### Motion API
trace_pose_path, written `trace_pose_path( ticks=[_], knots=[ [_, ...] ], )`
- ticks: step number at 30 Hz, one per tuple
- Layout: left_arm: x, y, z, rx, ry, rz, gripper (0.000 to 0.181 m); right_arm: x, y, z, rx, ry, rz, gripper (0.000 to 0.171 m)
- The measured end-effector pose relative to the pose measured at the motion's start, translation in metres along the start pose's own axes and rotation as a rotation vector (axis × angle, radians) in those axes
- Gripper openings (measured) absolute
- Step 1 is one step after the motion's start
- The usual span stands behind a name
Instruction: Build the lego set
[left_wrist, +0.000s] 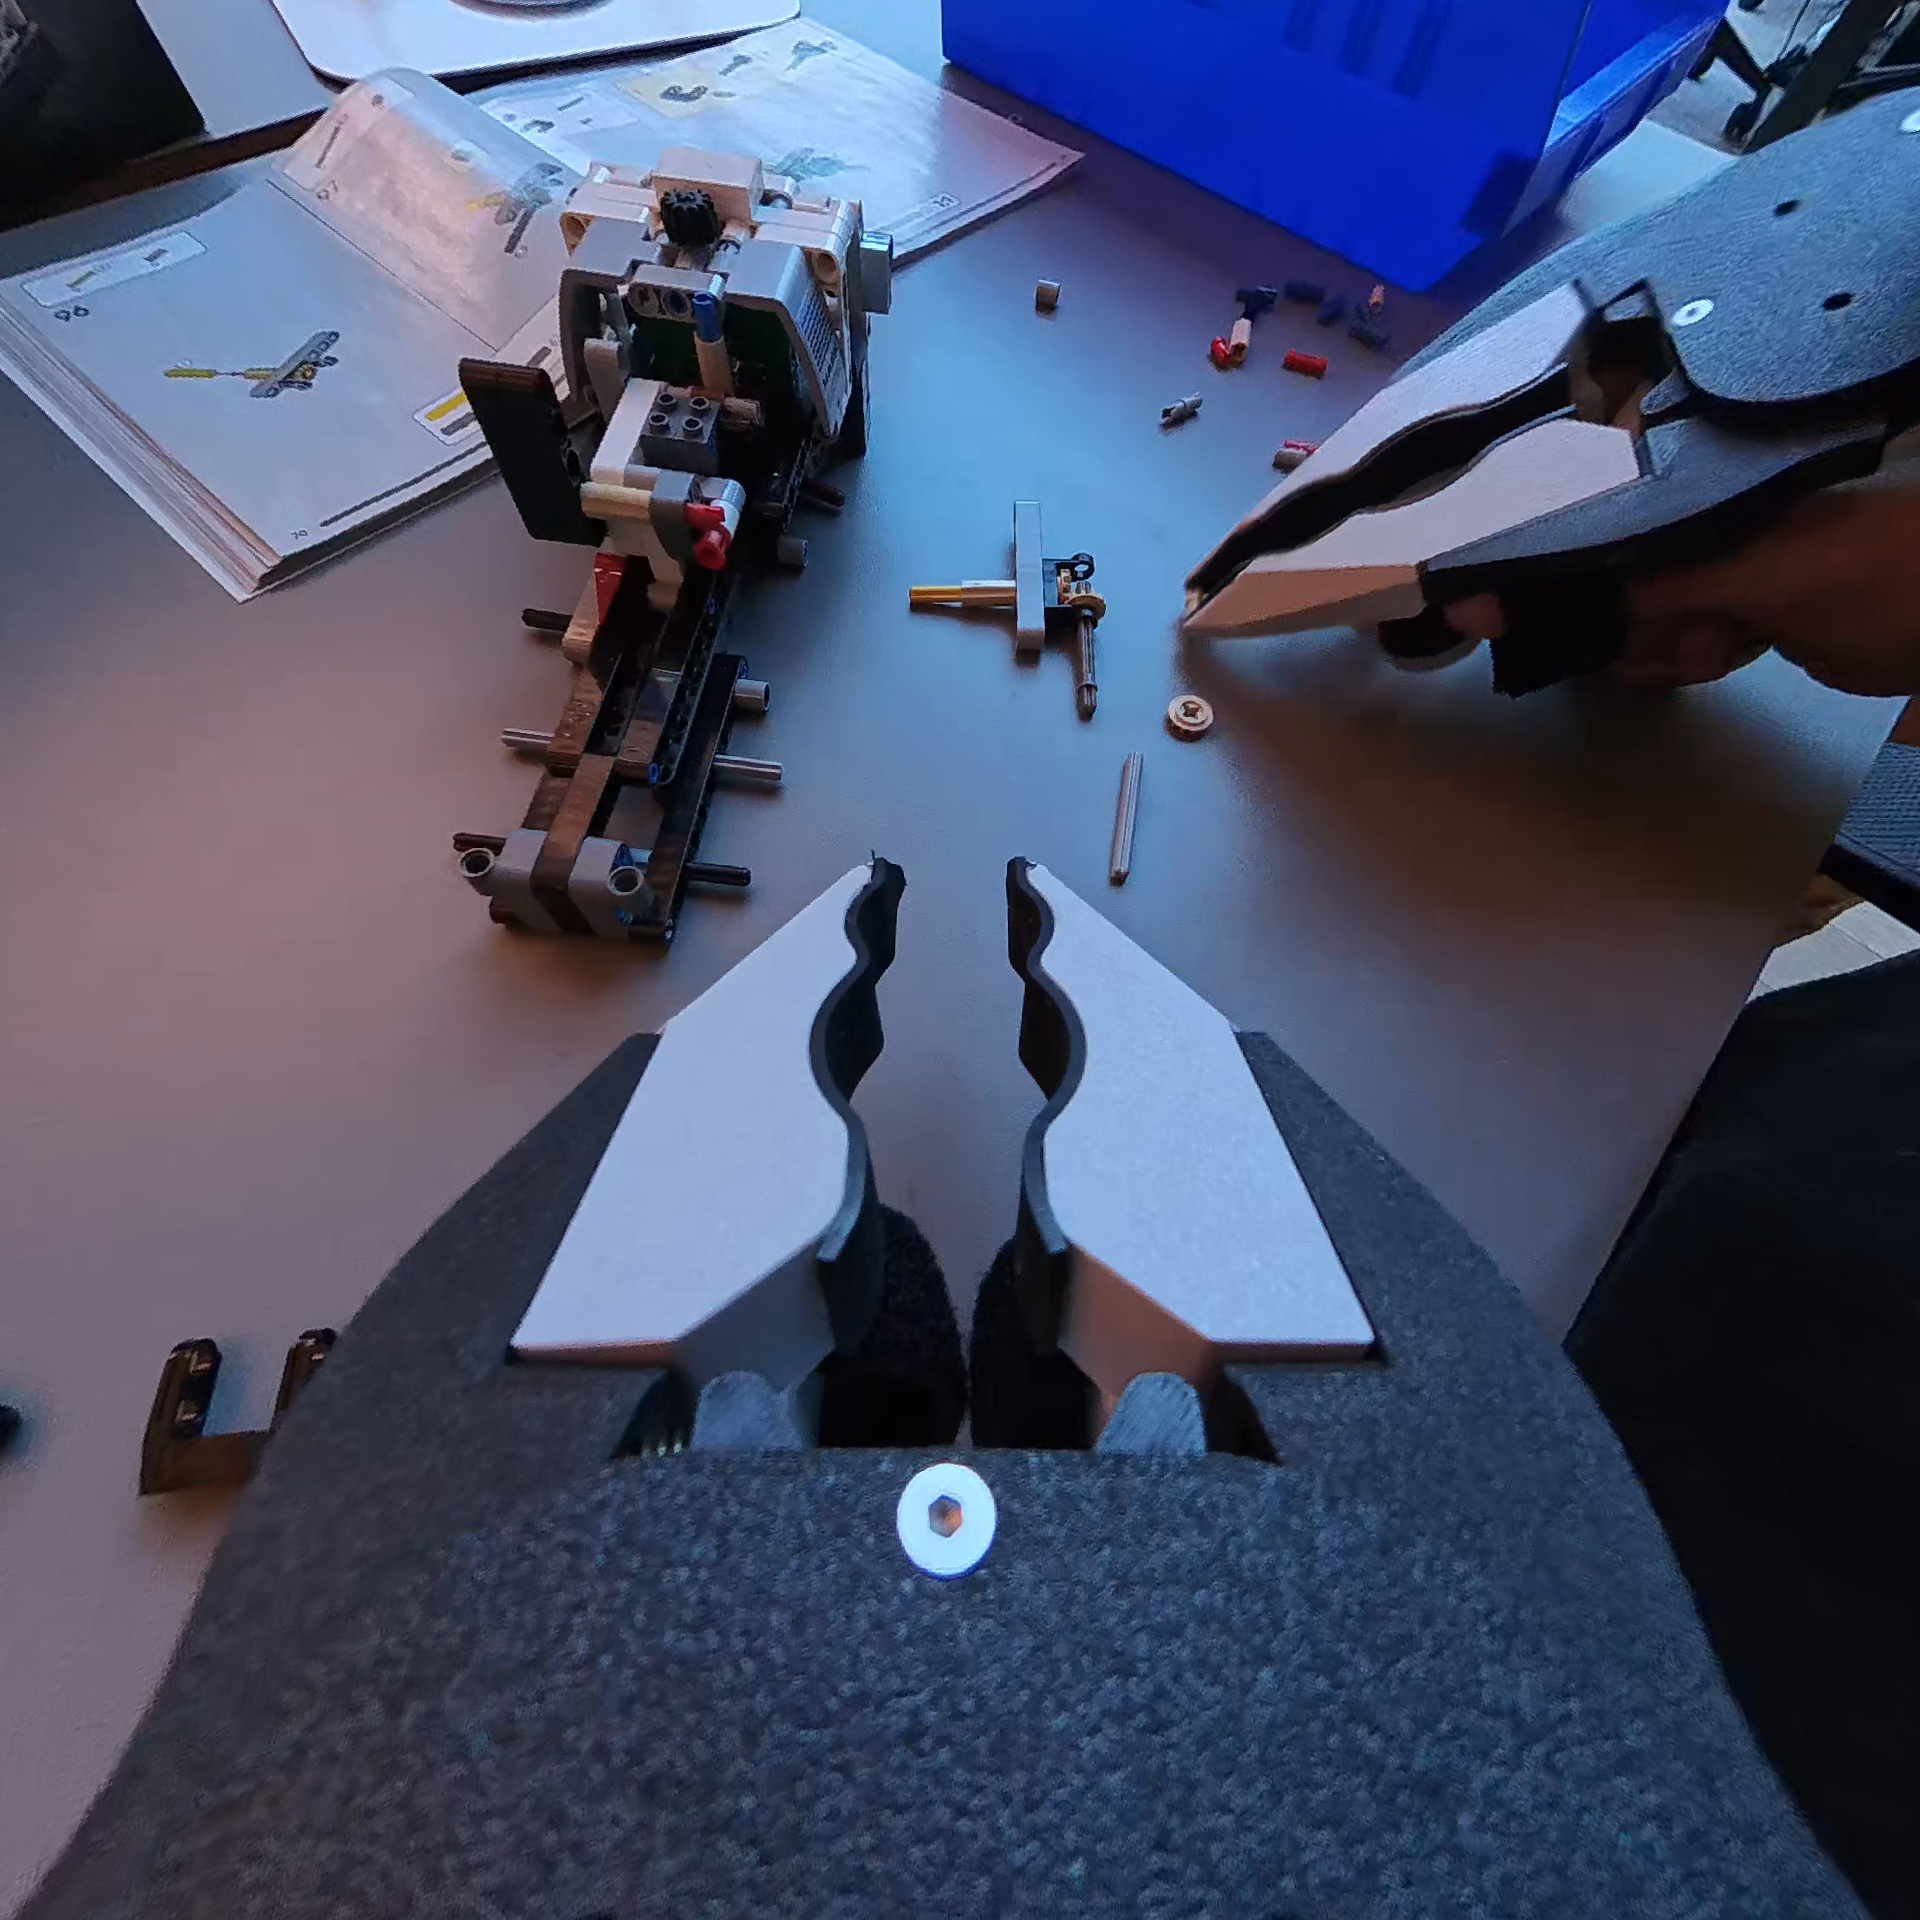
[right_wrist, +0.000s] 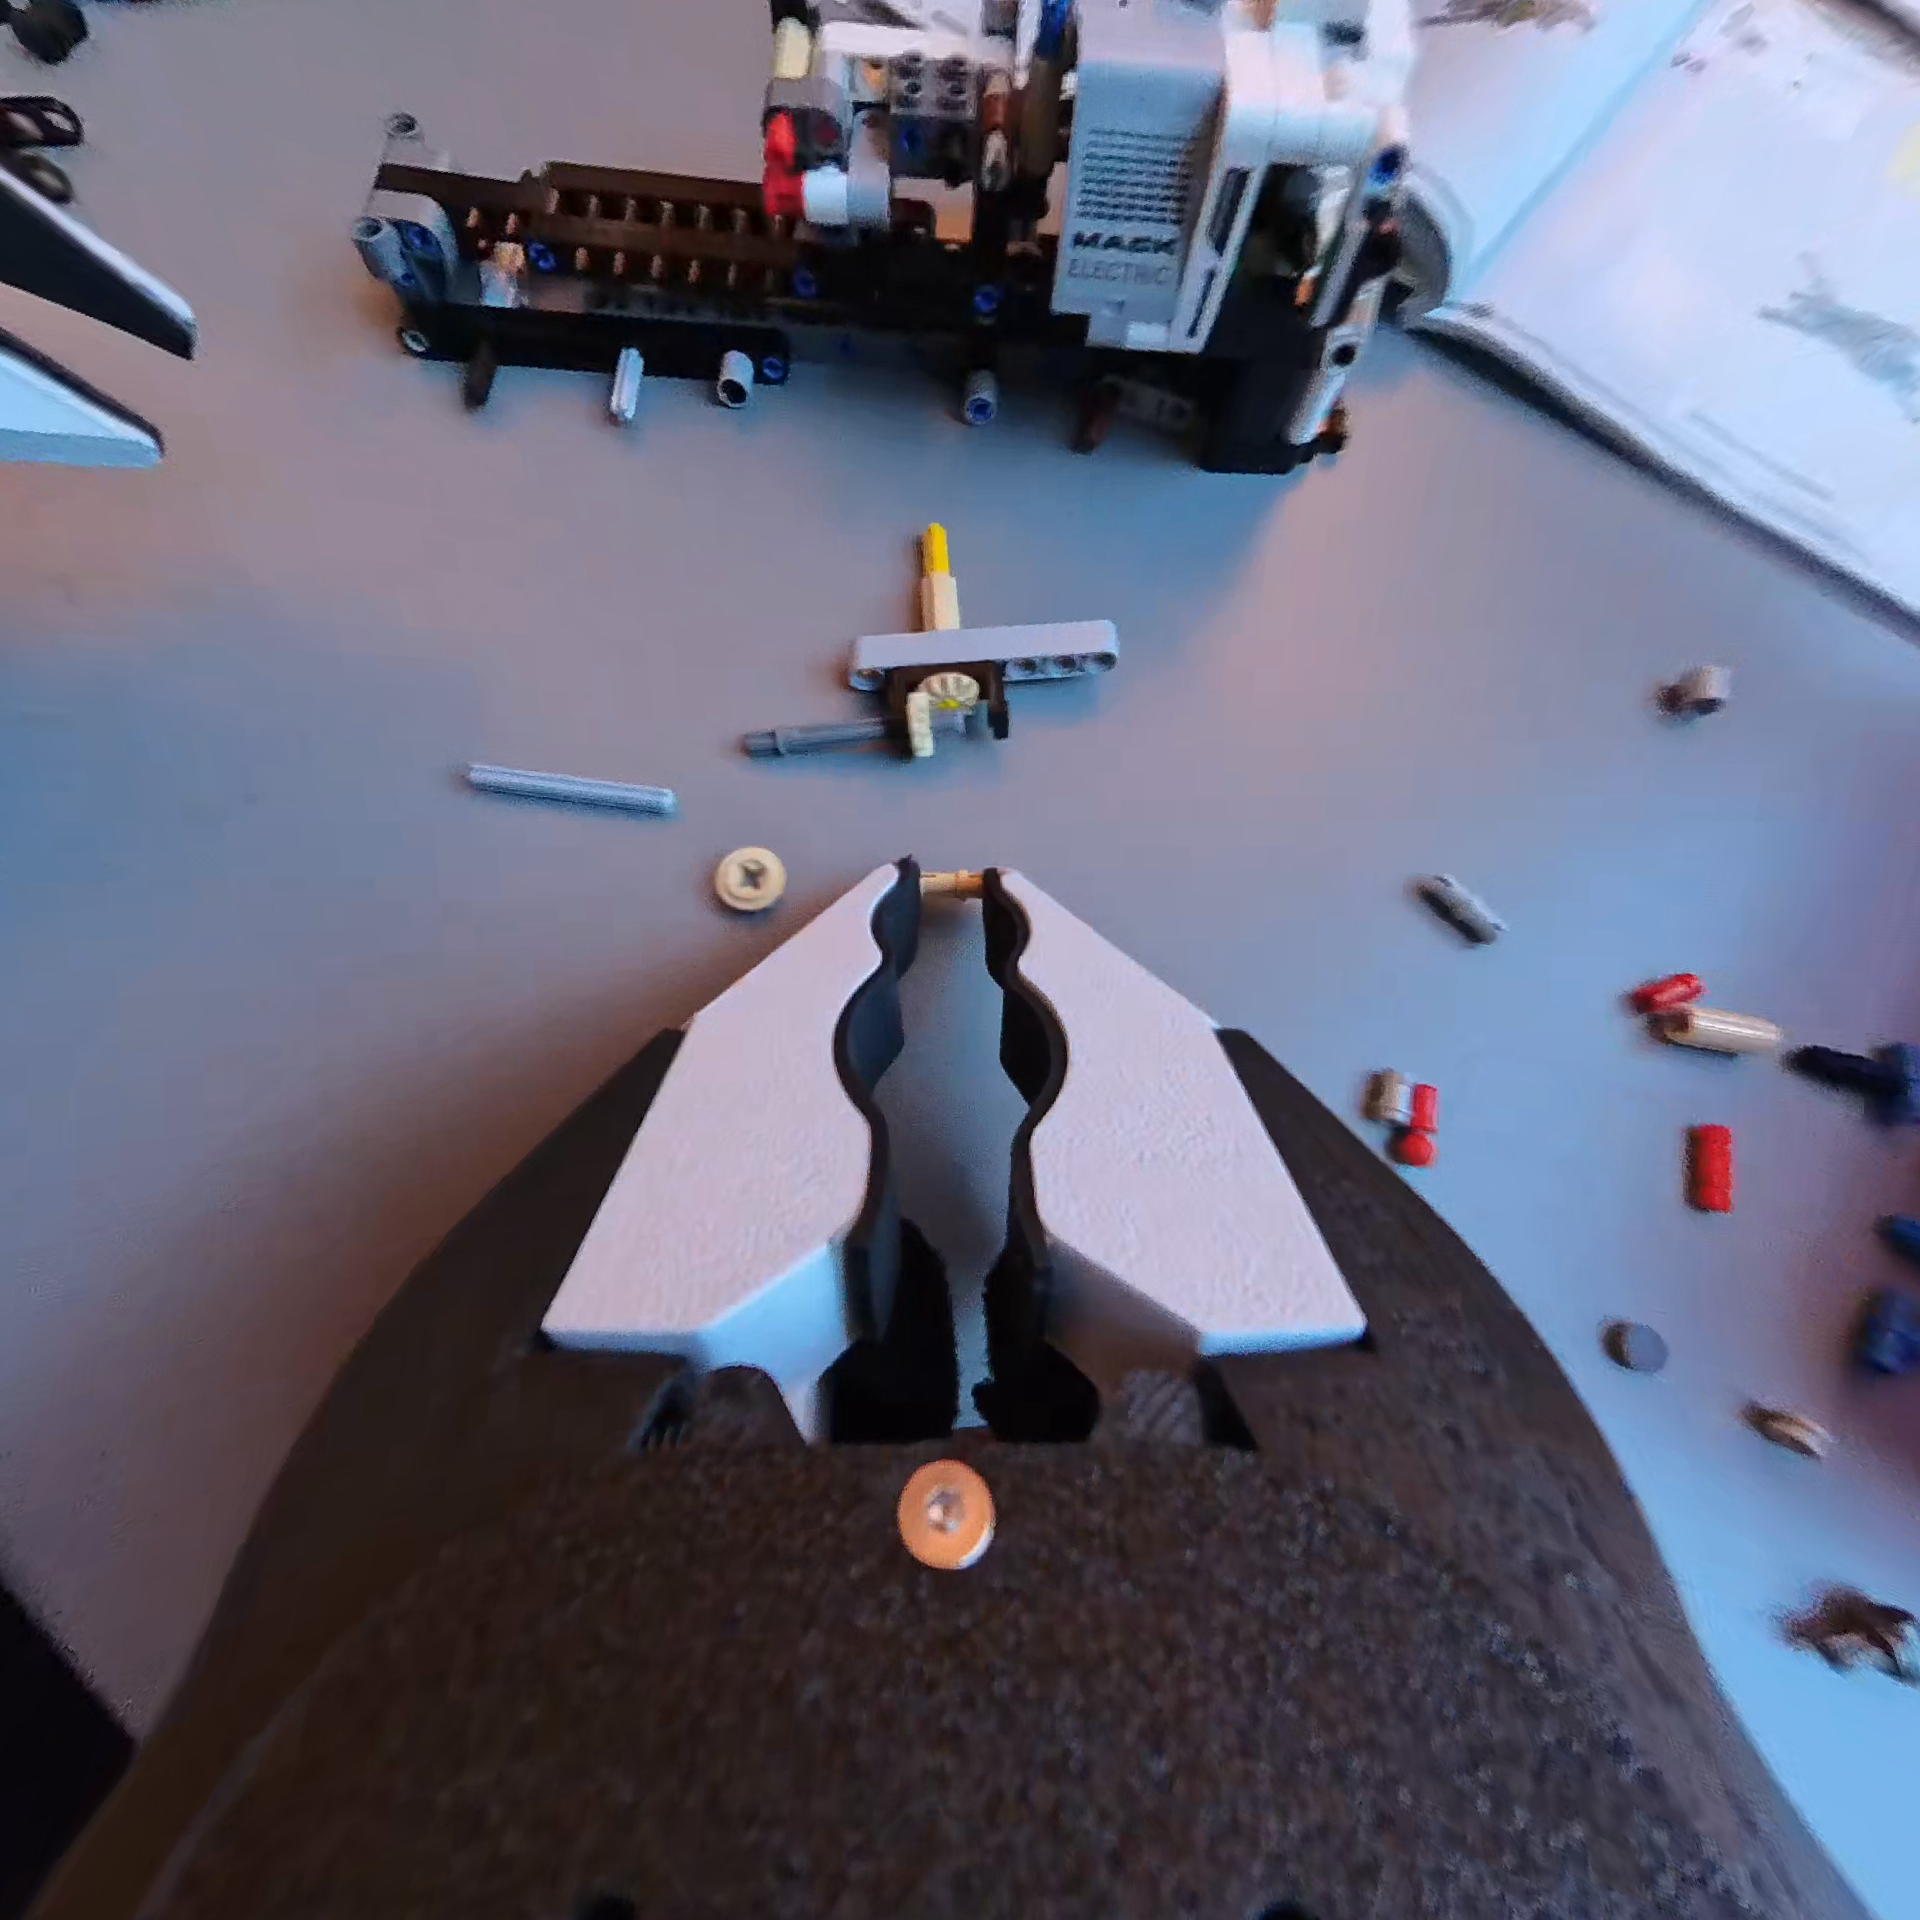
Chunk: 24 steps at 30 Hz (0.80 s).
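dim, bluish-pink light, soft shadows, wide-angle bending at the edges, motion blur in the right wrist view

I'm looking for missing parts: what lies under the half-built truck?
The half-built truck stands on the bare table, with one corner of the open instruction booklet right behind it. Whatever is beneath its frame is hidden.

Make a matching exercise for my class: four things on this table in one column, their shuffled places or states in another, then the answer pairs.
1. tan pin
2. grey axle
3. booklet
4. blue bin

A. lies open beside the truck model
B. pinched at the right hand-held gripper tips
C. stands at the table's far edge
D. lies loose on the table

Pairs: 1-B, 2-D, 3-A, 4-C
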<state>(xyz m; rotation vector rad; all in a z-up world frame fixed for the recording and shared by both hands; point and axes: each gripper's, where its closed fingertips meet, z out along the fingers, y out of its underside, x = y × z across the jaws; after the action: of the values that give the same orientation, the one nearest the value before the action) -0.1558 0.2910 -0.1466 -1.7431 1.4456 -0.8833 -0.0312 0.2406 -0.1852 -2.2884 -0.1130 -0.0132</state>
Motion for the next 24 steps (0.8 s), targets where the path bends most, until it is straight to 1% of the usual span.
trace_pose_path(
  ticks=[2,11,16,19,24],
  knots=[
    [0.0,0.0,-0.001,0.0,0.002,0.0,0.019,-0.006,0.0,0.003,-0.017,-0.039,0.026,0.011],
    [-0.006,0.008,-0.001,-0.015,-0.008,-0.032,0.019,-0.007,0.0,0.004,-0.021,-0.051,0.025,0.012],
    [-0.011,0.012,-0.007,-0.016,-0.013,-0.105,0.019,-0.005,-0.008,-0.002,0.049,-0.047,0.048,0.013],
    [-0.031,0.016,-0.021,-0.011,-0.084,-0.158,0.019,-0.005,-0.011,-0.006,0.078,-0.054,0.067,0.016],
    [-0.076,0.03,-0.053,-0.005,-0.24,-0.229,0.019,-0.005,-0.018,-0.014,0.131,-0.052,0.088,0.015]
  ],
)
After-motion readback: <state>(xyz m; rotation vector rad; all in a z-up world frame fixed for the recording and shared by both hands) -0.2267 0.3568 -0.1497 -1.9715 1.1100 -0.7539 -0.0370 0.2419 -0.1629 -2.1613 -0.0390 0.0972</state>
